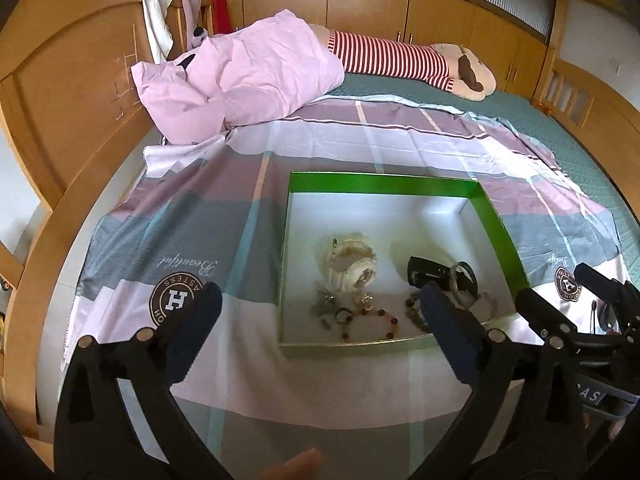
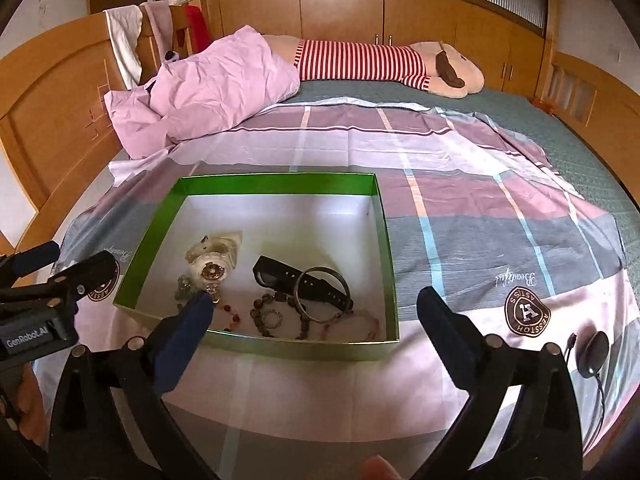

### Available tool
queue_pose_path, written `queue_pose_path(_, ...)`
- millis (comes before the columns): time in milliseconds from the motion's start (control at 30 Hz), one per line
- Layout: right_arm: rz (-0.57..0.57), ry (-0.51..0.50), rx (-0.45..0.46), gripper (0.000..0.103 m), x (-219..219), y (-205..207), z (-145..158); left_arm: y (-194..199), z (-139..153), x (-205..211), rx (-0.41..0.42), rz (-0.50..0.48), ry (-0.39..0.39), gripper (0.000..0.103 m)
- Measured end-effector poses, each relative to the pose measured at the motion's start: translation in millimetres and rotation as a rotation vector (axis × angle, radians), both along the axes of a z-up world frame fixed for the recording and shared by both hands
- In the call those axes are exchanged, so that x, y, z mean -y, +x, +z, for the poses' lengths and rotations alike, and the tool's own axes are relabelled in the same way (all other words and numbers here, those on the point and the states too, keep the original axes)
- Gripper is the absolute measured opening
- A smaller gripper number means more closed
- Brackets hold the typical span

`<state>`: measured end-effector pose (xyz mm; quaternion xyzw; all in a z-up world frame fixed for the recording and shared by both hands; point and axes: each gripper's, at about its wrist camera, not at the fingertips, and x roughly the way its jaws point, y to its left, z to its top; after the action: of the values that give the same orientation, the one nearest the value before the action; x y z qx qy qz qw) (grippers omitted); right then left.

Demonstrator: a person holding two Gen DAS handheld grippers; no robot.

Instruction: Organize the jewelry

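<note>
Both grippers hover low over the bed, and both are released, jaws spread wide with nothing between them. The left gripper [image 1: 320,308] hangs just short of the near wall of the green box [image 1: 502,228], which sits ahead of it and slightly to its right on the checked bedsheet [image 1: 248,148]; its right finger overlaps the box's near right corner in the left wrist view, though contact cannot be judged. Inside the box, straight ahead of the left gripper, lies a cream watch [image 1: 352,266], and just nearer than that a red bead bracelet [image 1: 376,320] curls against the near wall. Further right, close to that right finger, a black watch [image 1: 430,274] lies with a metal bangle [image 1: 460,280] across it. Switch to the right wrist view: the right gripper [image 2: 316,308] is centred on the box's near right part, its left finger overlapping the near wall beside the red beads, its right finger out over bare sheet to the right of the box. Just ahead of it sits a dark bead bracelet [image 2: 268,316], and a pale pink bracelet [image 2: 362,322] rests in the near right corner. The left gripper shows at the far left edge of this view, beside the box. Off to the right gripper's right, a black round puck [image 2: 594,354] with a cable lies on the sheet. Far ahead, a pink duvet [image 2: 216,88] and a striped plush toy [image 2: 384,62] lie across the bed.
</note>
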<state>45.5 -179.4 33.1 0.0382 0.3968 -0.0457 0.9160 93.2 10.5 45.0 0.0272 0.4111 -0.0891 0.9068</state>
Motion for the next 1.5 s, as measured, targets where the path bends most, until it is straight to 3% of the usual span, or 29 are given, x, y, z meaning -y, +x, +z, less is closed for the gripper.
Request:
queue_pose_path(533,-0.011,-0.052,-0.044,0.1,-8.2,1.1,-8.3,1.5,-8.3,4.1,-0.042,-0.003,0.022,0.099)
queue_pose_path(1500,-0.012,-0.057,-0.072,0.1,-14.7,4.4,-19.5,6.4,-22.2,10.7,-0.092,-0.023,0.039,0.099)
